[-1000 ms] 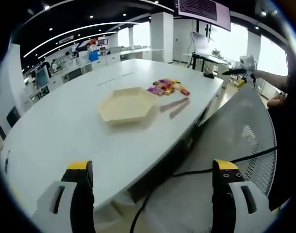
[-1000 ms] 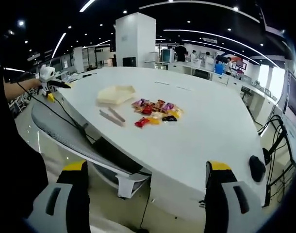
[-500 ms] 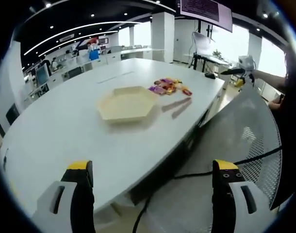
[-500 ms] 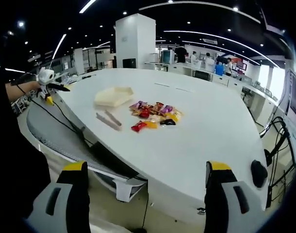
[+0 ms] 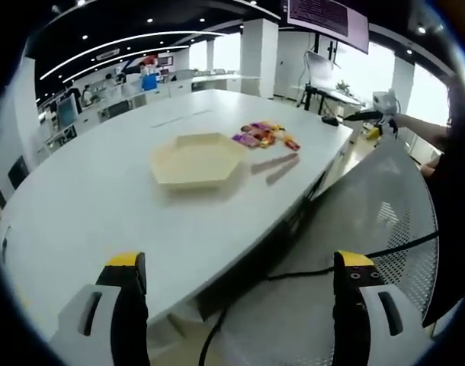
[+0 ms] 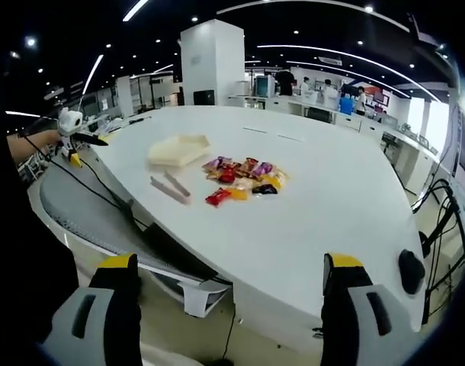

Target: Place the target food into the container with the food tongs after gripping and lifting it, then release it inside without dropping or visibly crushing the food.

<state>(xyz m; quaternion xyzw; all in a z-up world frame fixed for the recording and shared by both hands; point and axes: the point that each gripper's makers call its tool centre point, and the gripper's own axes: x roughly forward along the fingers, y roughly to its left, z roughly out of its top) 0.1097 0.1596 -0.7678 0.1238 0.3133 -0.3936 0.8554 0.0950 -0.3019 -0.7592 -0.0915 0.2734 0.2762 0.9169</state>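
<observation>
A: How are the two claws seen?

B: The left gripper is held with its yellow-tipped jaws spread wide and nothing between them, off the near edge of the large white table. The right gripper is likewise spread wide with nothing held, off another edge of the same table.

A: Where is the food found?

B: A small heap of brightly wrapped snacks is seen lying on the tabletop. Just beside it, a pair of pale food tongs lies flat on the table, touched by neither claw. The shallow cream hexagonal tray is set near the tongs, a little apart from the heap, with nothing seen inside it.

A: And beyond the table?

B: A grey mesh chair back is seen near the table's edge.
</observation>
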